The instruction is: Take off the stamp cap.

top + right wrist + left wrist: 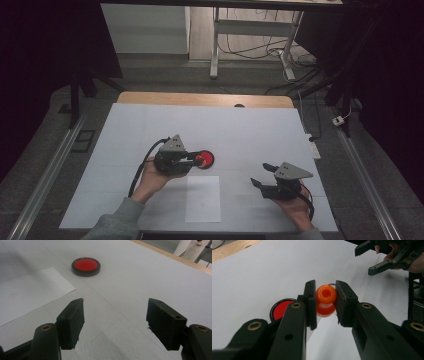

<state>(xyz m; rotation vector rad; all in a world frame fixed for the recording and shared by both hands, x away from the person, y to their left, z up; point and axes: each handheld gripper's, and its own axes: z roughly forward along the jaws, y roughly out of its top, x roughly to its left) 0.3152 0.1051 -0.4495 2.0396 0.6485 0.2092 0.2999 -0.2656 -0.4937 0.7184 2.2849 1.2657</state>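
One unlabelled orange knob (326,300) between left gripper (325,301) fingers (310,302)

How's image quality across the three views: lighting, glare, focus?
High view: dim, room edges nearly black, table evenly lit, left gripper small. Left gripper view: orange knob sharp with soft highlights, near fingers slightly blurred. Right gripper view: red disc clear with faint glare, white paper low-contrast.

The left claw (196,161) is clamped tight, its hand (152,181) gripping from behind near the desk's middle. The right claw (262,174) gapes wide and empty, held toward the desk's near right corner.
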